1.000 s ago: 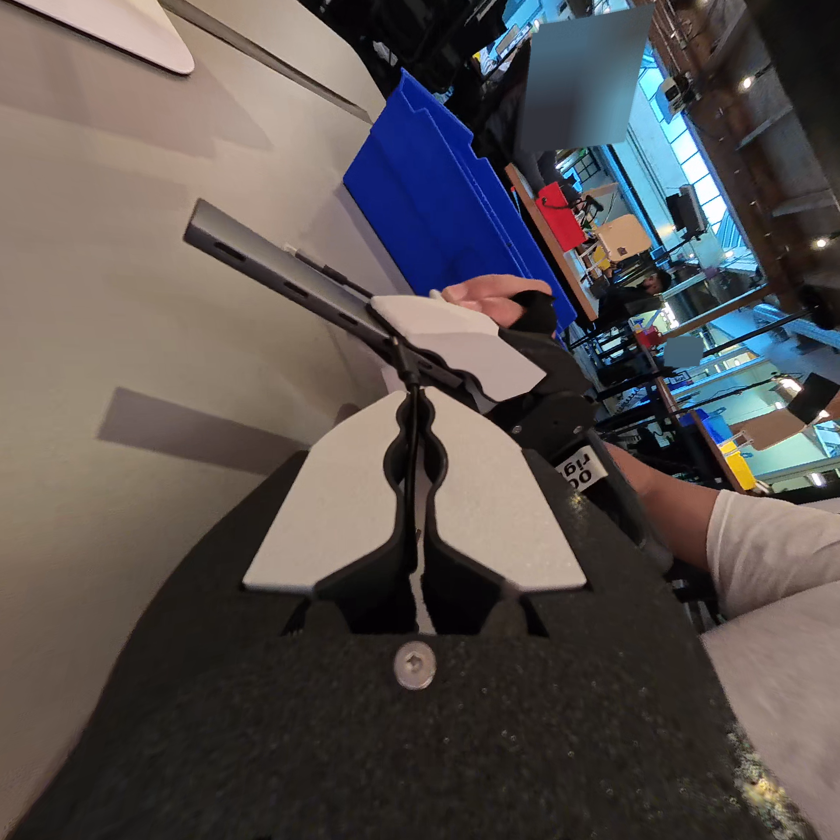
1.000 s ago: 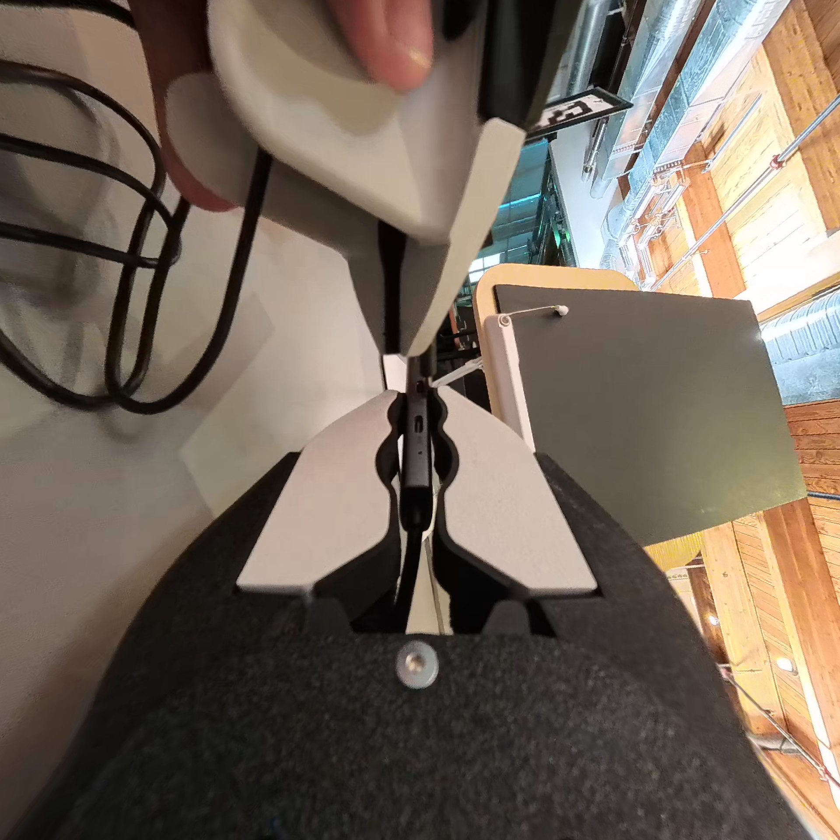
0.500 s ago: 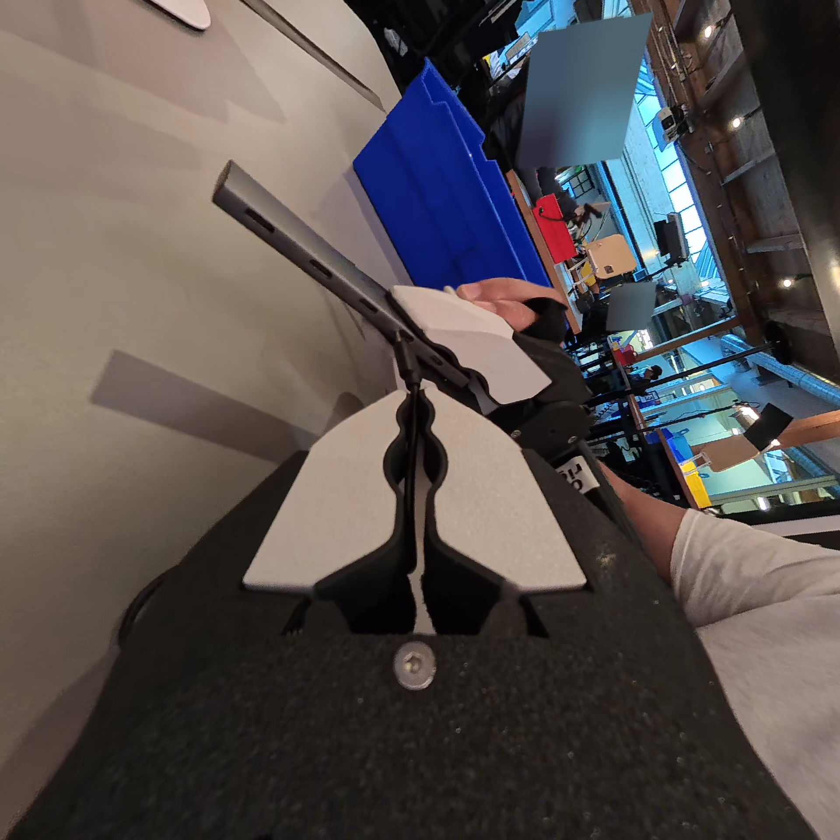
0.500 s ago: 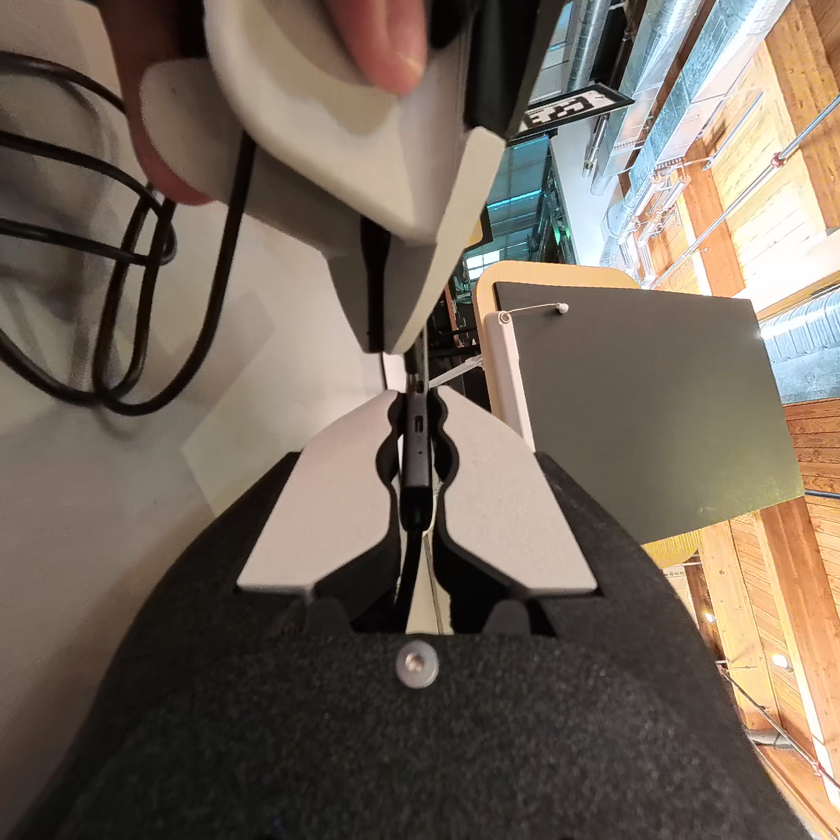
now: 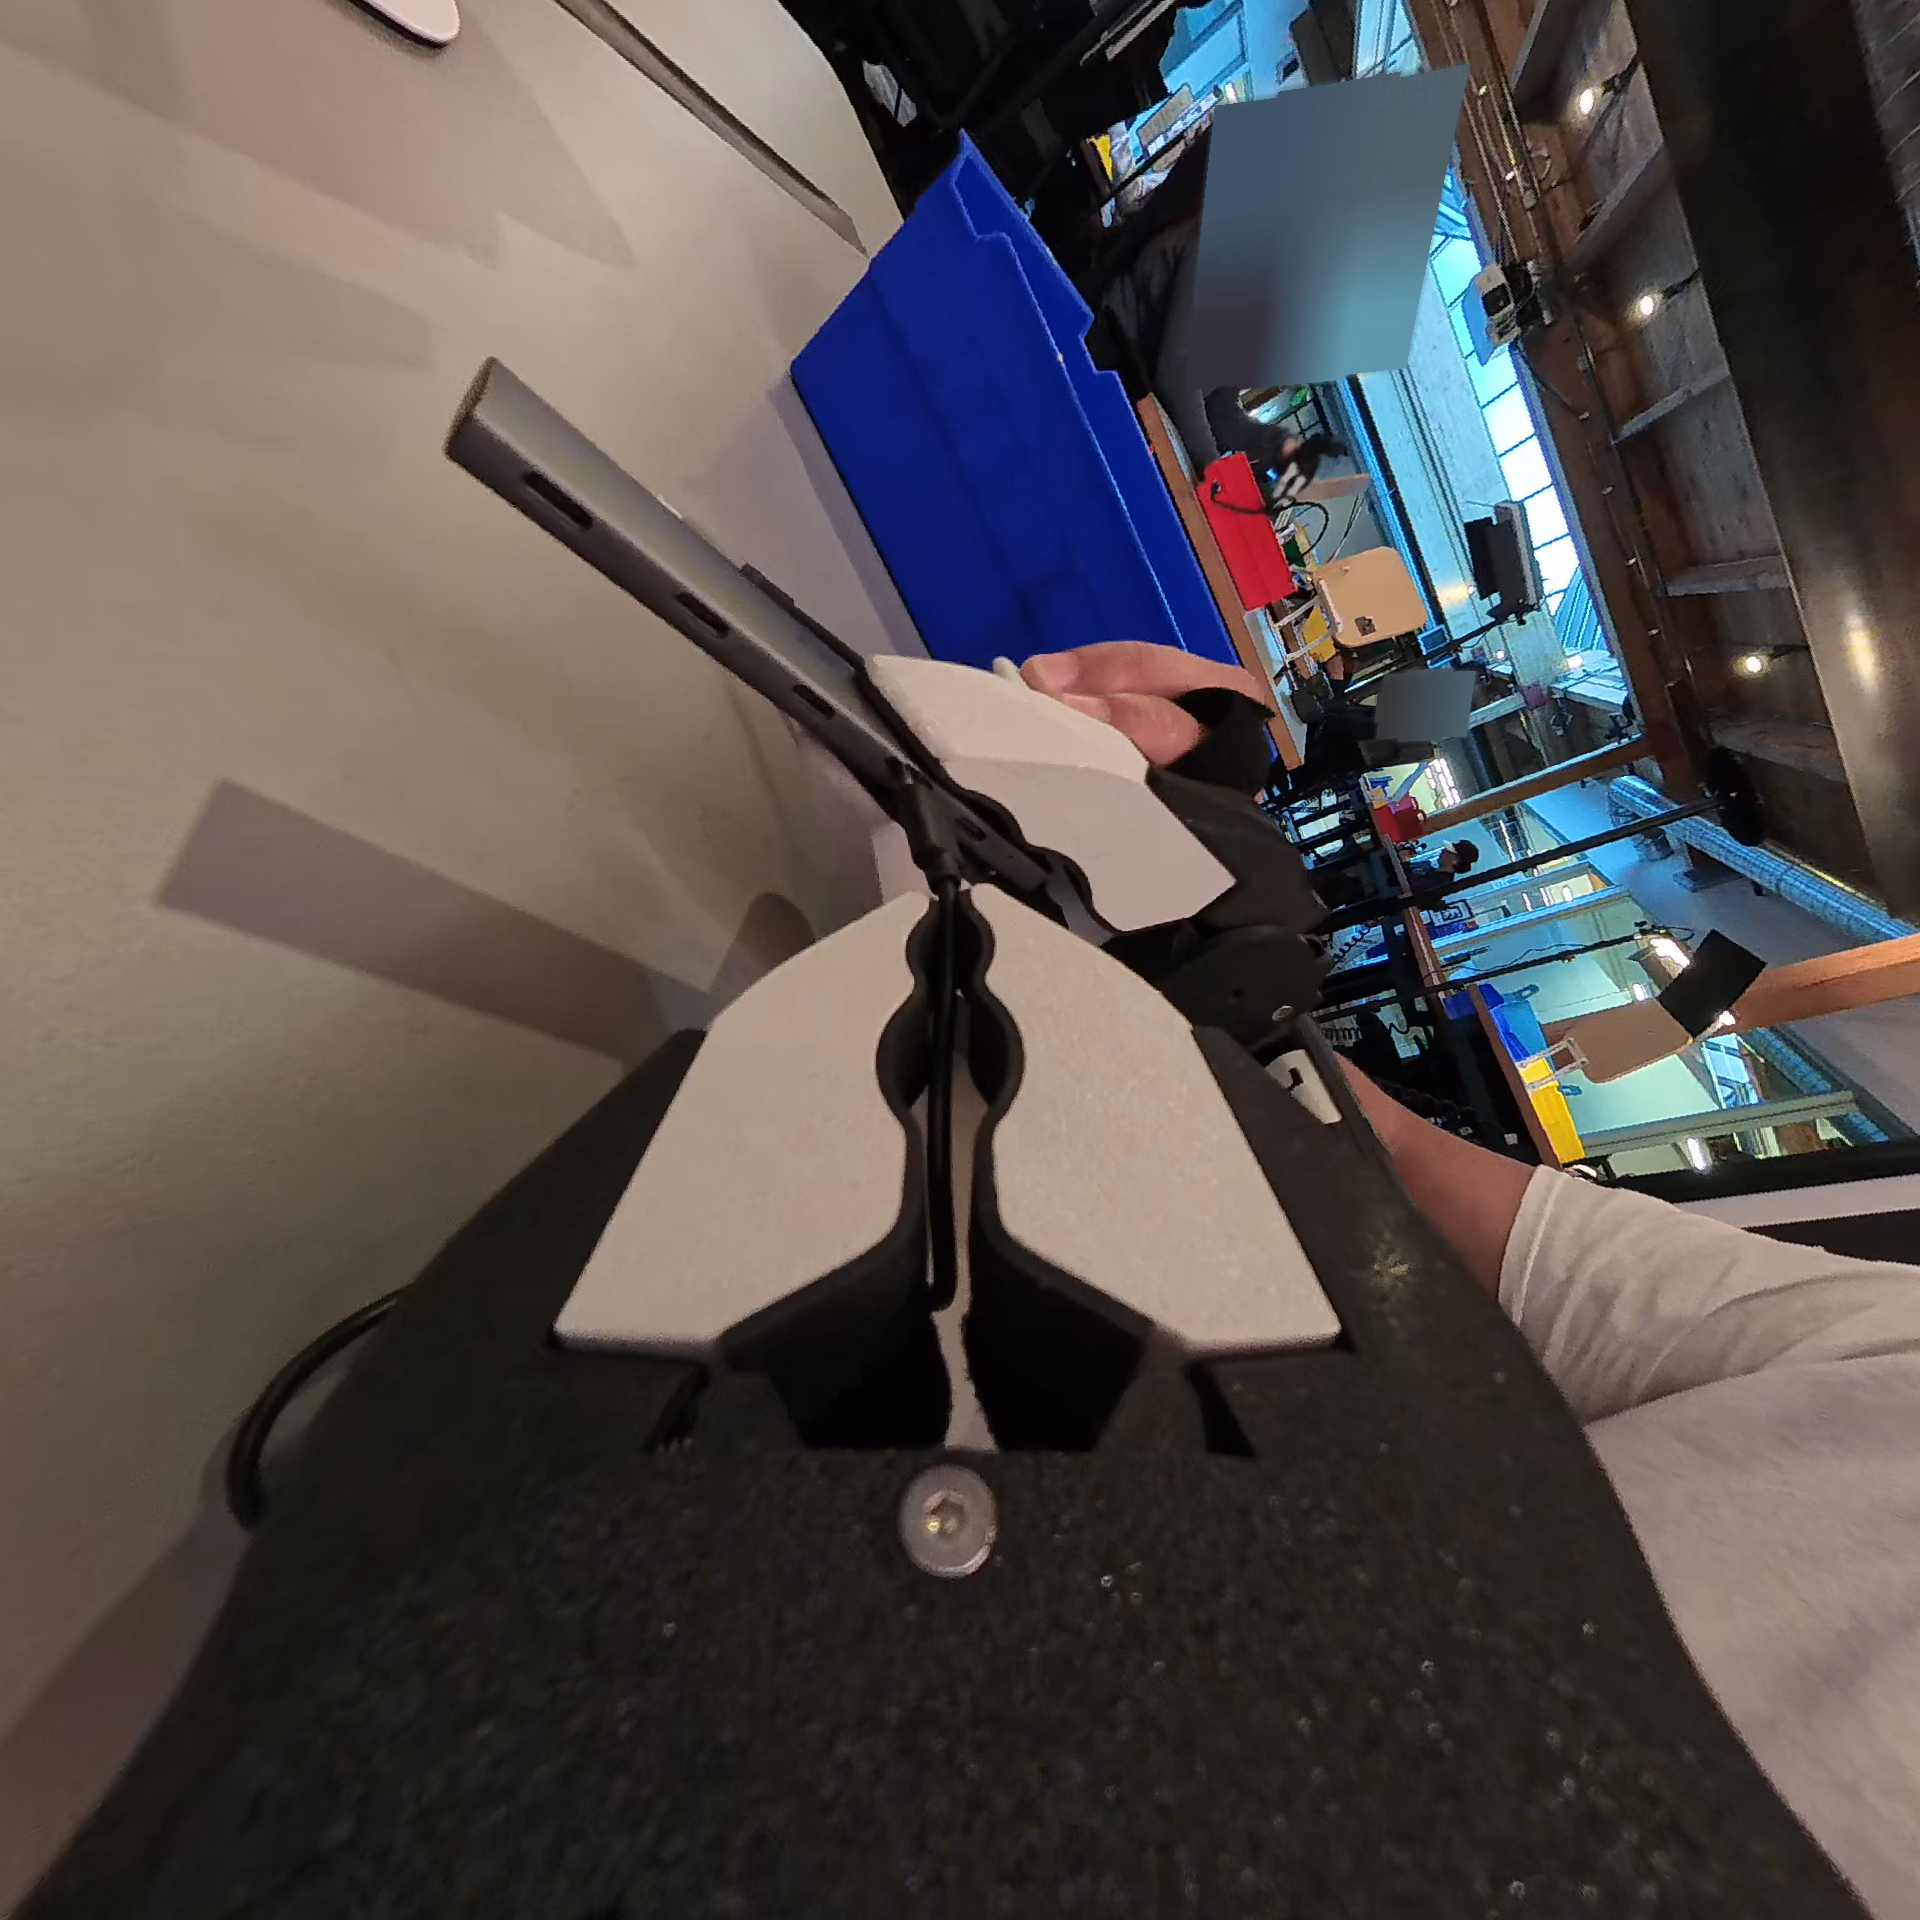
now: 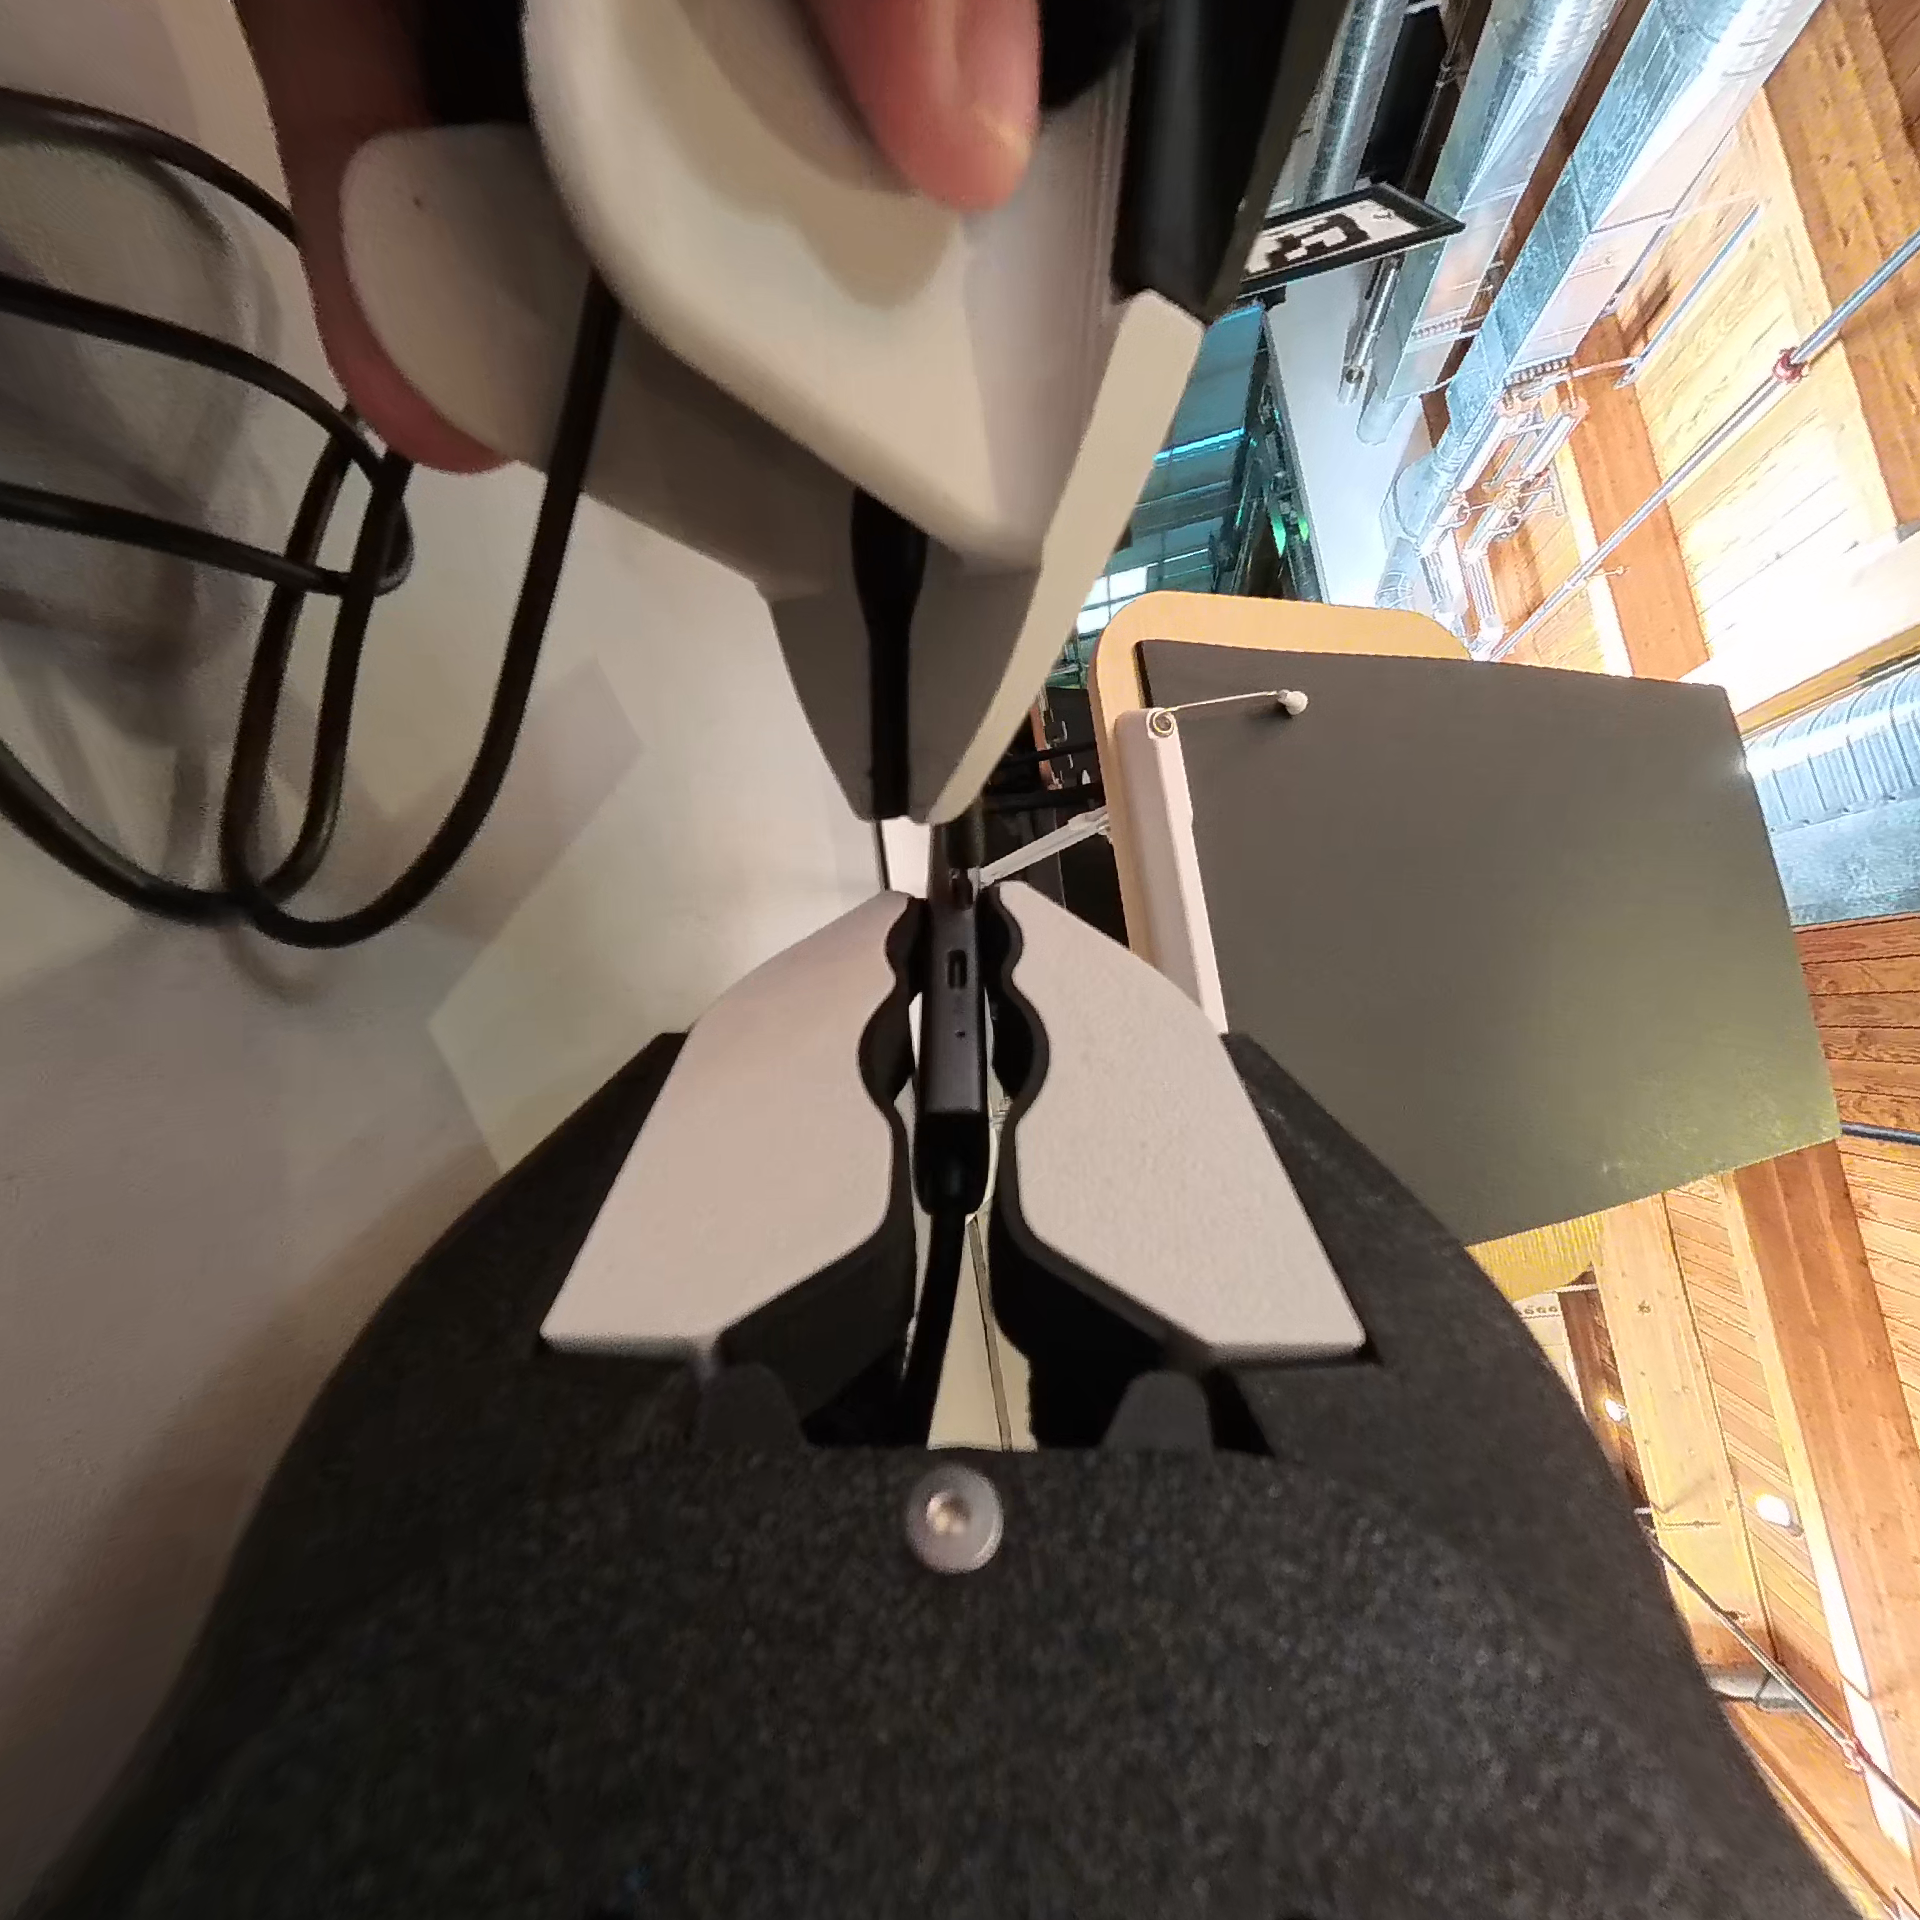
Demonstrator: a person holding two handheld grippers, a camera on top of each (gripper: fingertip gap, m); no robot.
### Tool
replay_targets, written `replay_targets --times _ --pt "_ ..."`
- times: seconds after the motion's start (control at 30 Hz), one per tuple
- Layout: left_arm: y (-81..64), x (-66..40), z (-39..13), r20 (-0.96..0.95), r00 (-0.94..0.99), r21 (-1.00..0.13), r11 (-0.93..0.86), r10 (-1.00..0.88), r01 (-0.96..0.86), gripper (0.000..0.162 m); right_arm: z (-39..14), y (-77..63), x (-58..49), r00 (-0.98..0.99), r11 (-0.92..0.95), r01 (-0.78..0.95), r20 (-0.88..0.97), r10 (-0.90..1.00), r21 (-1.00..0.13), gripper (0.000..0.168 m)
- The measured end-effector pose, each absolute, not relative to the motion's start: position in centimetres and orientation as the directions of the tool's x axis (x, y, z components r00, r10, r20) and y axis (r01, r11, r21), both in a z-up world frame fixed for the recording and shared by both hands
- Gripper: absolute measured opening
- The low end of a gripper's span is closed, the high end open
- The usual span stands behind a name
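Observation:
My left gripper (image 5: 948,914) is shut on a thin black cable (image 5: 940,1091). The cable's plug (image 5: 933,831) sticks out past the fingertips and meets the side edge of a slim grey hub (image 5: 644,561). How deep it sits I cannot tell. My right gripper (image 6: 951,904) is shut on one end of that hub (image 6: 954,1039) and holds it slanted above the table. The right gripper also shows in the left wrist view (image 5: 1039,769), with a hand on it. The left gripper (image 6: 914,623) fills the top of the right wrist view, tip to tip with the right one.
A blue plastic bin (image 5: 987,468) stands at the far edge of the pale table (image 5: 260,727). Loops of black cable (image 6: 260,623) lie on the table beside the grippers. A dark board with a wooden rim (image 6: 1455,935) stands to the right. A sleeved arm (image 5: 1662,1299) is close by. My right fingertips sit around 4 cm from my left ones.
Both grippers stay shut and tip to tip. The hub's free end has swung a little upward in the left wrist view, and a loop of cable now shows at that view's lower left.

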State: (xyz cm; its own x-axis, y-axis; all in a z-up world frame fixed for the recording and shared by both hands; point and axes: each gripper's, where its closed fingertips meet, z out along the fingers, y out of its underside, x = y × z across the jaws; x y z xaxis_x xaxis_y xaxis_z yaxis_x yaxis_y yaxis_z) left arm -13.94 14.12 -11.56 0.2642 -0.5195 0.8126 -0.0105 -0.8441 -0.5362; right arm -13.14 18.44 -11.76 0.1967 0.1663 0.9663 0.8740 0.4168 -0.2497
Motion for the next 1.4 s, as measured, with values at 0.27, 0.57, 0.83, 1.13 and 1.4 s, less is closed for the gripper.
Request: replay_targets --times 0.27,0.57,0.83,1.13,1.4 --pt "14.4 -14.1 -11.7 0.804 0.281 -0.543 -0.840 -0.524 -0.012 0.001 -11.8 18.3 -13.4 0.197 0.424 0.870 0.966 0.168 -0.251 0.009" --pt "14.3 -14.0 -11.6 0.797 0.279 -0.552 -0.834 -0.535 -0.020 0.001 -11.6 18.0 -13.5 0.196 0.432 0.867 0.967 0.161 -0.247 0.009" --pt "14.7 -14.1 -12.6 0.369 0.435 -0.822 -0.507 -0.821 -0.259 0.009 -12.2 18.2 -13.6 0.195 0.415 0.873 0.963 0.187 -0.258 0.010" --pt "15.1 -14.0 -12.2 0.124 0.508 -0.895 -0.317 -0.853 -0.314 0.015 -12.0 18.2 -13.5 0.208 0.421 0.865 0.958 0.198 -0.275 0.010" --pt "15.7 -14.3 -11.8 0.094 0.544 -0.906 -0.298 -0.834 -0.299 0.013 -12.2 18.1 -13.7 0.195 0.429 0.863 0.960 0.200 -0.265 0.009"
